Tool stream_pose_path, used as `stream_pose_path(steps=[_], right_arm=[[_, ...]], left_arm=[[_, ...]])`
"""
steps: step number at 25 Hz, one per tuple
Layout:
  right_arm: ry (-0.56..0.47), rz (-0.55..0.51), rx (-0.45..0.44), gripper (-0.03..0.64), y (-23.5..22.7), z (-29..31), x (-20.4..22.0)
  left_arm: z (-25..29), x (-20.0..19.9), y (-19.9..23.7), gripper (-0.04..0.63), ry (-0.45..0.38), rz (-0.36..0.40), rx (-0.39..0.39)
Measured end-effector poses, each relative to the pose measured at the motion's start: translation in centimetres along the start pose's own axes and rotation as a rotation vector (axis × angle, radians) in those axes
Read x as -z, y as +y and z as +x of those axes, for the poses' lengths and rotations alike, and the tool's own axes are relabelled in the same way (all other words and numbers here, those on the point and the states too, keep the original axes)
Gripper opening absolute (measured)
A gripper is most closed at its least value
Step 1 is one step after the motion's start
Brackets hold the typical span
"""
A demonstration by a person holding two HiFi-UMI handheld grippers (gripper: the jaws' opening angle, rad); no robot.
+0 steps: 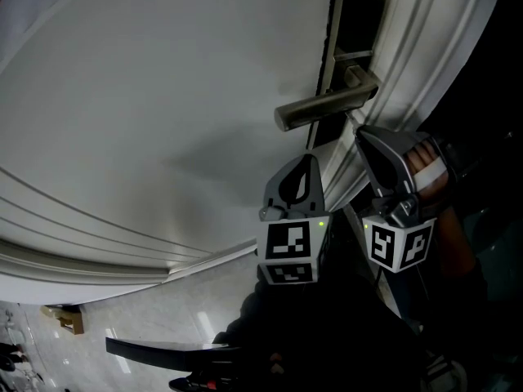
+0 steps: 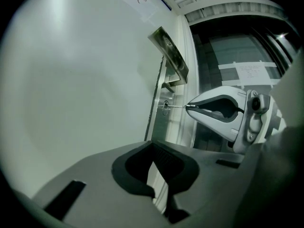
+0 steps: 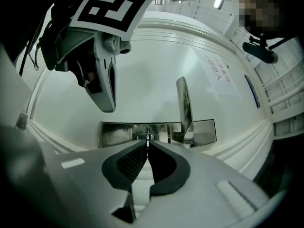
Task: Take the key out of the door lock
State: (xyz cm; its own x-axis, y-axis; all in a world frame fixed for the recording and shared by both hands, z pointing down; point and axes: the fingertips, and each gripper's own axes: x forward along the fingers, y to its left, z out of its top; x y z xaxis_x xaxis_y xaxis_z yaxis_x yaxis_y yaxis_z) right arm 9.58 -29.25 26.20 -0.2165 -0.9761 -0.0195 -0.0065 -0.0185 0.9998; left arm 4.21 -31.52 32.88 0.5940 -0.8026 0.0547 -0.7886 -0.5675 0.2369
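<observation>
A thin metal key (image 2: 175,107) sticks out of the lock cylinder (image 2: 165,107) in the steel plate (image 3: 114,133) of a white door (image 1: 163,96). My right gripper (image 3: 148,145) is shut on the key's (image 3: 148,138) head, just below the lever handle (image 1: 325,106). In the head view the right gripper (image 1: 360,132) points up at the plate, and the key itself is hidden there. My left gripper (image 1: 308,162) hangs beside it to the left, a little back from the door. The left gripper (image 2: 153,146) is shut on nothing.
The lever handle (image 3: 184,109) juts out to the right of the cylinder, close to my right jaws. The door's moulded frame (image 1: 425,47) runs along the right. Dark glass panels (image 2: 237,56) lie beyond the door edge. Tiled floor (image 1: 163,325) shows below.
</observation>
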Motion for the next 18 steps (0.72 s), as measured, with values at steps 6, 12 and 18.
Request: stream_pose_path(steps=[6,12,18], right_arm=[[-0.001,0.002,0.001,0.012,0.02,-0.1,0.02],[0.001,-0.001,0.0,0.012,0.19,-0.2,0.08],[0.0,0.001,0.001,0.012,0.18,-0.27,0.07]], left_arm=[[0.02,0.05,-0.06,0.0,0.0,0.003,-0.001],[-0.01,0.08,-0.14,0.0,-0.002,0.003,0.001],[-0.11,0.07,-0.2,0.0,-0.003,0.003,0.001]])
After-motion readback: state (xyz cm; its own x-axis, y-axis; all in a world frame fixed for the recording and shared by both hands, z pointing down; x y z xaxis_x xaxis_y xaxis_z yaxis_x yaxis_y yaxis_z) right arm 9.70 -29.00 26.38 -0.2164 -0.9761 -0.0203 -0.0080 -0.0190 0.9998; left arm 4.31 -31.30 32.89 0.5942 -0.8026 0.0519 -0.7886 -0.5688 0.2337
